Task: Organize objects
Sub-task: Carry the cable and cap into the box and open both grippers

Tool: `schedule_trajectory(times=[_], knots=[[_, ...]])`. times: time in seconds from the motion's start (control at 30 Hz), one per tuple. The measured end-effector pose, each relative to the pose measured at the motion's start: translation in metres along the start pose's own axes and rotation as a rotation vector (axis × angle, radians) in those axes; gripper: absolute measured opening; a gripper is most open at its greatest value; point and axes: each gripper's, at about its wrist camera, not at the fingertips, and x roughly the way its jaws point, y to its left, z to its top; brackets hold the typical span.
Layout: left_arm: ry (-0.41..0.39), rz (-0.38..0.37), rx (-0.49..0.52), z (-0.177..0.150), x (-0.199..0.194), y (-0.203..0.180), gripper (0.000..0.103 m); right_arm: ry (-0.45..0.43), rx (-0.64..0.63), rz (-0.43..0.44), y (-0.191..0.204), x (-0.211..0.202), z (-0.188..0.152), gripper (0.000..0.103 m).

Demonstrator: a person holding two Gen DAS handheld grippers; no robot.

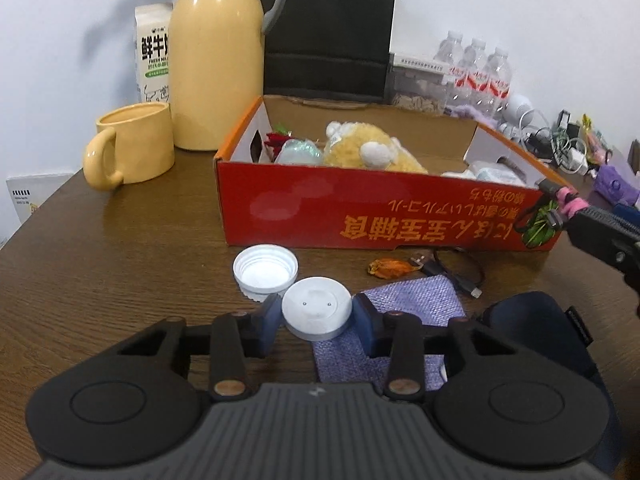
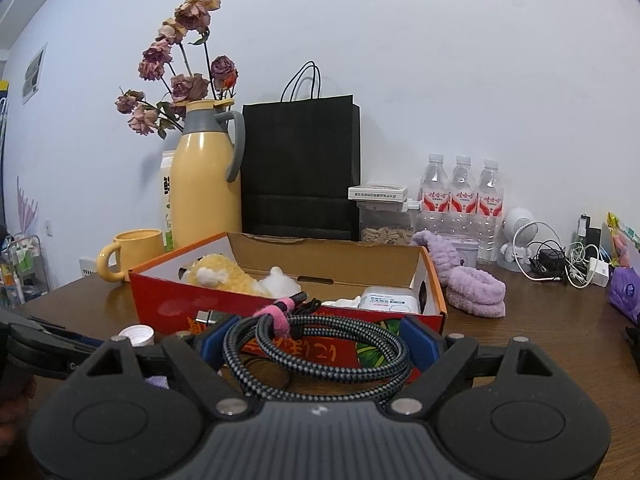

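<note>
**Two grippers loaded, red box open on the table**

Two grippers, each with something between its fingers, work over a brown wooden table (image 1: 120,248).

Largest item: the open red cardboard box (image 1: 360,208), printed side toward both cameras. Inside it, a yellow plush toy (image 1: 368,152) at centre, a white packet (image 2: 386,300) at the right end, and a red item in the left corner, too hidden to identify.

Behind the box to the left: yellow thermos jug (image 1: 216,64), upright, with a yellow mug (image 1: 132,144) just beside it. A black paper bag (image 2: 300,168) stands against the wall behind the box.

Right gripper (image 2: 310,344): jaws stand wide, with the blue pads against either side of a coiled braided cable (image 2: 316,356) bound by a pink strap. The coil is held in the air just in front of the box's near wall.

Left gripper (image 1: 316,320): jaws drawn in, clamped on a white round lid (image 1: 316,312), pads touching its rim on both sides. The lid sits low over the table, partly above a purple fabric pouch (image 1: 416,300).

Just beside the lid, an upturned white cap (image 1: 266,270) lies on the table. An orange wrapper (image 1: 390,269) lies near the box front.
</note>
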Motion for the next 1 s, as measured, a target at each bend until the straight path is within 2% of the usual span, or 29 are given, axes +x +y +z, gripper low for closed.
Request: schedule_trajectory(times=[0.27,0.53,0.77,1.0], knots=[[-0.065,0.022,-0.014,-0.005,-0.017,0.001,0.04,-0.014,-0.011,-0.006,0.0,-0.003,0.0,0.086],[-0.166,0.029,-0.035,-0.003,-0.043,-0.001,0.04,-0.051,-0.015,-0.008,0.001,-0.007,0.001,0.086],[-0.217,-0.002,-0.015,0.02,-0.051,-0.01,0.04,-0.097,-0.046,-0.018,0.005,-0.006,0.01,0.086],[-0.275,-0.003,0.016,0.055,-0.044,-0.023,0.04,-0.167,-0.072,-0.027,0.011,0.007,0.037,0.086]])
